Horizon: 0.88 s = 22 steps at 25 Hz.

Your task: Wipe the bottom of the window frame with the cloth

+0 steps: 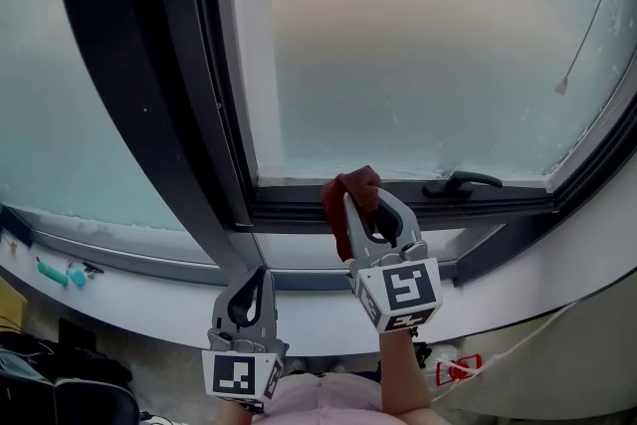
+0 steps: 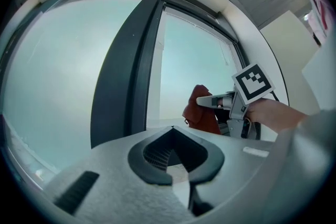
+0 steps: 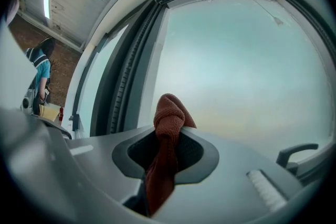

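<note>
Right gripper (image 1: 364,210) clamped rust-red cloth (image 1: 350,186) at window frame (image 1: 299,210) bottom; left gripper (image 1: 255,282) closed, empty, below that frame.

Right claw (image 1: 366,209) reaches farther forward, clamped on the cloth (image 1: 356,184) — left claw (image 1: 255,276) nearer, jaws together, empty.

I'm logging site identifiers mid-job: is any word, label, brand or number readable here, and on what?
None readable.
Left gripper and right gripper cubes carry only black-and-white square markers, no words.
The cloth shows no label.
A red-and-white object low at right is too small to read.
</note>
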### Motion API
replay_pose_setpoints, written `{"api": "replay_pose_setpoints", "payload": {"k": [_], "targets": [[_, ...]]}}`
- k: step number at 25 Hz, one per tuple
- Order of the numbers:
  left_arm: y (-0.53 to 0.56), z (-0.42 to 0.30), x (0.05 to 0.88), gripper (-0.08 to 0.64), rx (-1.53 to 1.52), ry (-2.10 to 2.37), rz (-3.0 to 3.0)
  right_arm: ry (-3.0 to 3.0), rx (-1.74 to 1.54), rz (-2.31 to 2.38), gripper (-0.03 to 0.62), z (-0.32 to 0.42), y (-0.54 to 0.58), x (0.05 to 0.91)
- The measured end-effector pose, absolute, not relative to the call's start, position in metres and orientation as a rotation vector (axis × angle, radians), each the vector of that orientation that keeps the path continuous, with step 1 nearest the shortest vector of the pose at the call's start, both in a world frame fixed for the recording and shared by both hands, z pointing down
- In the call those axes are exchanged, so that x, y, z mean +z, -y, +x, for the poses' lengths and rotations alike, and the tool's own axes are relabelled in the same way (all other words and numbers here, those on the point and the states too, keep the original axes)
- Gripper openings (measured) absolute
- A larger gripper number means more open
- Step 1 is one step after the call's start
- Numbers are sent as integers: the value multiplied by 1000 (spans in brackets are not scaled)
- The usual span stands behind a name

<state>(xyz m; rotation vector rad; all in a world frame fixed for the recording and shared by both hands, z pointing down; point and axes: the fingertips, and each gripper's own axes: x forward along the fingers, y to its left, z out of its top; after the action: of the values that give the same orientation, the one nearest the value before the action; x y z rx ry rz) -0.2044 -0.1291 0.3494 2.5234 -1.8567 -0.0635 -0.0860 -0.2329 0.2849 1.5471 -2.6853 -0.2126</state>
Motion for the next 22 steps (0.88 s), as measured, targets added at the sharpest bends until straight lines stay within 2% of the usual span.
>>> {"api": "replay_pose_setpoints", "payload": {"k": [10, 22], "targets": [[107, -263, 349, 3, -67, 2001, 2415, 2773, -181, 1287, 80, -190, 225, 310], [100, -283, 352, 3, -67, 2001, 2408, 2661, -117, 1249, 78, -228, 242, 371]]}}
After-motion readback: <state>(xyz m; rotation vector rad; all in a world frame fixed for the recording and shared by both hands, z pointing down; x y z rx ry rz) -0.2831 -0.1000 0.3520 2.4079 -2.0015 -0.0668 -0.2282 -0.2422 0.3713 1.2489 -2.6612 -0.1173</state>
